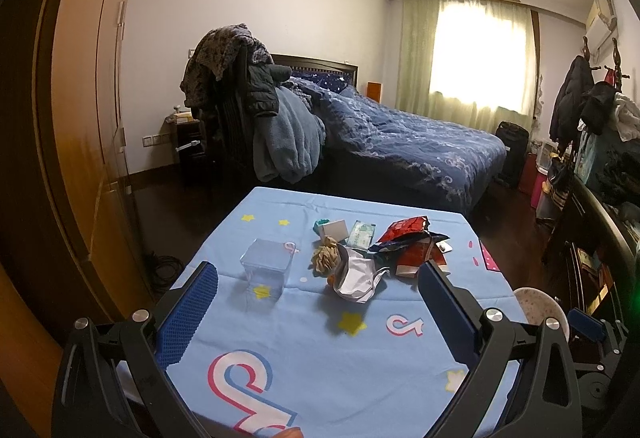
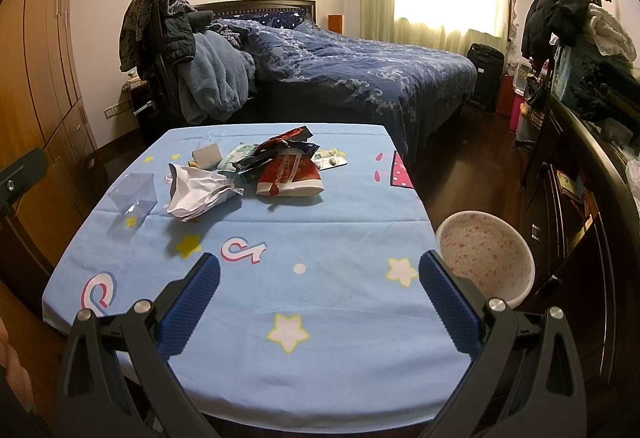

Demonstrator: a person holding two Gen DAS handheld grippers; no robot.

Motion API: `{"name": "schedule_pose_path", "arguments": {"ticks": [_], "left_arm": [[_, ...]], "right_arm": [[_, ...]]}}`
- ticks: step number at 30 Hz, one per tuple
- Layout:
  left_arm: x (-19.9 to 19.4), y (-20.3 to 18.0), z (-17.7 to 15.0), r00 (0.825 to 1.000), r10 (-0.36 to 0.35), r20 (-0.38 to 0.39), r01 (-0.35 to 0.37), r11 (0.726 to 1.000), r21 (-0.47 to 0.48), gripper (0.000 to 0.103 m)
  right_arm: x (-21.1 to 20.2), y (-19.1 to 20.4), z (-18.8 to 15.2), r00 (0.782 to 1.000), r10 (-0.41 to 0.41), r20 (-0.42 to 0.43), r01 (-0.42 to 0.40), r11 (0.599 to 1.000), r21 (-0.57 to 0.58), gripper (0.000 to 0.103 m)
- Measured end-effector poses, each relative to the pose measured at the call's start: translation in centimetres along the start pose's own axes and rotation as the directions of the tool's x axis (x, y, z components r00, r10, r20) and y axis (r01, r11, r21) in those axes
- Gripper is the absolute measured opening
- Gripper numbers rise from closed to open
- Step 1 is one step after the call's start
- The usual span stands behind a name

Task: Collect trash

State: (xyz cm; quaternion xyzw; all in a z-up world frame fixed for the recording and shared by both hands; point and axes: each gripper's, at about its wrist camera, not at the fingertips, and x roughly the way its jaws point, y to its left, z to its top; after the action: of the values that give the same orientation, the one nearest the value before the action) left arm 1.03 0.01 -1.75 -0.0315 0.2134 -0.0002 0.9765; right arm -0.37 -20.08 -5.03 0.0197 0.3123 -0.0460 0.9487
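Left gripper (image 1: 318,286): jaws wide, empty, above near worktop (image 1: 304,358).
Right gripper (image 2: 319,278): jaws wide, empty, beside the bin (image 2: 486,258).
Trash: crumpled paper (image 2: 196,193), red wrapper (image 2: 290,173), dark wrappers (image 2: 280,147), clear box (image 1: 266,268), heaped mid-worktop, well apart from both jaws.
Bin: off the worktop's right edge, mouth open.
Step advice: probably start with the nearest paper; pinch a raised fold, lift clear, carry right.

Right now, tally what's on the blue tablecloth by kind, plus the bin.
Clear plastic box: 1
Crumpled white paper: 1
Crumpled brown wad: 1
Red wrappers or packets (red packet, red wrapper): 2
Small white card box: 1
Green tissue pack: 1
Pill blister: 1
White speckled bin, off the table's right edge: 1
Total: 9, though the overlapping wrapper pile may hide more.
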Motion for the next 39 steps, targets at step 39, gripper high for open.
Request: {"name": "schedule_pose_path", "arguments": {"ticks": [39], "left_arm": [[0.36,0.15,-0.41,1.000,-0.001,-0.021,0.001,1.000,0.000,0.100]], "right_arm": [[0.34,-0.31,-0.53,1.000,0.001,-0.008,-0.001,1.000,0.002,0.100]]}}
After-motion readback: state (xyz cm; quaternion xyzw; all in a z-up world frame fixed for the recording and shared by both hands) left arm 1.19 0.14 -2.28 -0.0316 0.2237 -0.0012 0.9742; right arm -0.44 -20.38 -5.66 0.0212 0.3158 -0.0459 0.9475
